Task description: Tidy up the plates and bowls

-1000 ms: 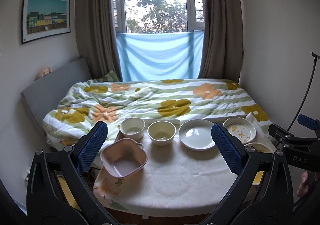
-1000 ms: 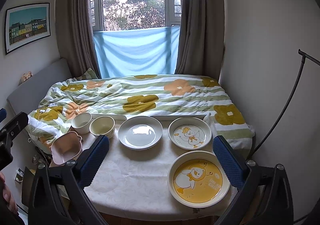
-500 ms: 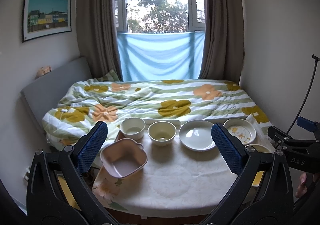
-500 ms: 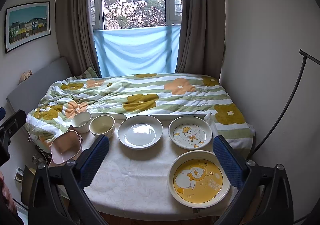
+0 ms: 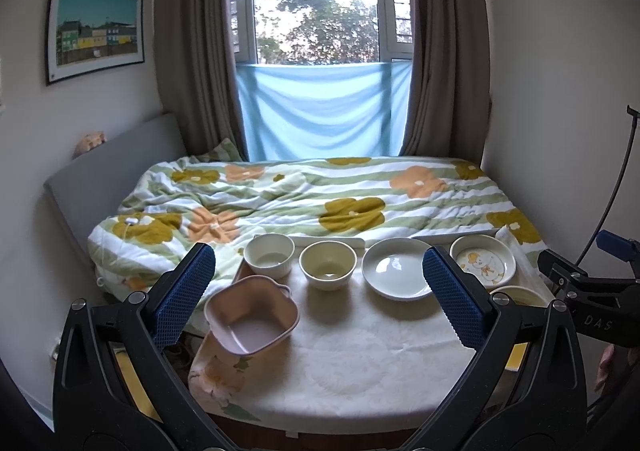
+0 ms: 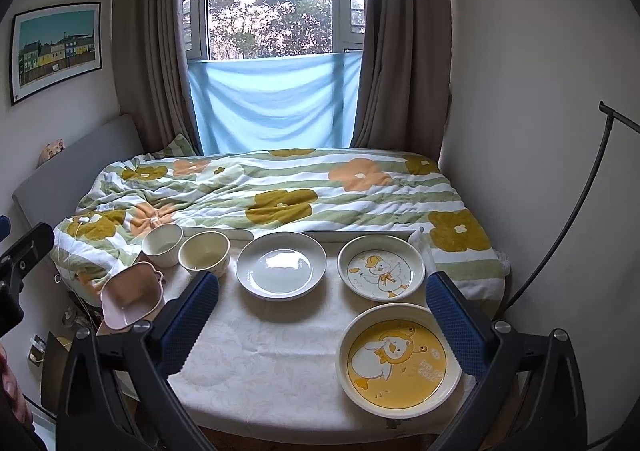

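Observation:
On the white-clothed table (image 6: 256, 363) stand a pink square bowl (image 5: 252, 315) (image 6: 130, 299) at the left edge, a white bowl (image 5: 269, 254) (image 6: 162, 244), a cream bowl (image 5: 328, 265) (image 6: 205, 253), a plain white plate (image 5: 396, 269) (image 6: 281, 265), a white duck plate (image 5: 482, 261) (image 6: 380, 267) and a large yellow duck plate (image 6: 398, 359). My left gripper (image 5: 320, 295) is open and empty, held above the table's left part. My right gripper (image 6: 324, 323) is open and empty, above the front right.
A bed with a flowered green-striped quilt (image 5: 320, 203) lies right behind the table. Walls close in on both sides. A thin black lamp stand (image 6: 580, 211) arcs at the right. The pink bowl overhangs the table's left edge.
Both views have shifted very slightly; the dishes have not moved and both grippers stay open.

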The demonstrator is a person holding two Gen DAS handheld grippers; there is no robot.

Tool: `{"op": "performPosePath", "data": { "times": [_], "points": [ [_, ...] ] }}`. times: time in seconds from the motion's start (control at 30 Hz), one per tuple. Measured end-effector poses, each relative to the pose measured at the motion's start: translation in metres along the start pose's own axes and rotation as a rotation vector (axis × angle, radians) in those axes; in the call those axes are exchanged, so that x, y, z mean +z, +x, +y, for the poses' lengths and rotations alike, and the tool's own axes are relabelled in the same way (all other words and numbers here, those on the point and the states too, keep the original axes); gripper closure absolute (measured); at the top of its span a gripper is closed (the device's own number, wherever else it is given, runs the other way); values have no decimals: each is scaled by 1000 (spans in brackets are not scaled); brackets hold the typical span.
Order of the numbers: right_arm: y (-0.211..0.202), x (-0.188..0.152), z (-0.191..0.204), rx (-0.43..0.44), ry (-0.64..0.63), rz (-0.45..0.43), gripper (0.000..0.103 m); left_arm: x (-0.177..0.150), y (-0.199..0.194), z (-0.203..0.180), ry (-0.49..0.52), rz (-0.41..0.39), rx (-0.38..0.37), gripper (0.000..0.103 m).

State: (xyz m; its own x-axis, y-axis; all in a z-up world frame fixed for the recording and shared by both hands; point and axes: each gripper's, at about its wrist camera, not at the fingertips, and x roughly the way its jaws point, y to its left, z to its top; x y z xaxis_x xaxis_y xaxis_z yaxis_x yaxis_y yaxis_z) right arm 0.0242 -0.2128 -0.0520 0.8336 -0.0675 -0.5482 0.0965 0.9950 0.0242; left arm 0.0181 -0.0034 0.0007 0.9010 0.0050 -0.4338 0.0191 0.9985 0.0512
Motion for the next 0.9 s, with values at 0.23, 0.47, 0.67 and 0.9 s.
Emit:
{"op": "performPosePath", "data": {
  "times": [0.23,0.47,0.67,0.9],
  "points": [
    [-3,2,2,5,1,0,0,0,0,0,3,2,-1,0],
    [-4,2,1,5,4,0,0,-1,0,0,6,5,-5,0],
    [-5,3,4,9,-1,15,0,6,6,-2,37,24,-36,0],
    [-3,-10,-20,2,81,101,0,0,44,-26,83,115,-151,0]
  ]
}}
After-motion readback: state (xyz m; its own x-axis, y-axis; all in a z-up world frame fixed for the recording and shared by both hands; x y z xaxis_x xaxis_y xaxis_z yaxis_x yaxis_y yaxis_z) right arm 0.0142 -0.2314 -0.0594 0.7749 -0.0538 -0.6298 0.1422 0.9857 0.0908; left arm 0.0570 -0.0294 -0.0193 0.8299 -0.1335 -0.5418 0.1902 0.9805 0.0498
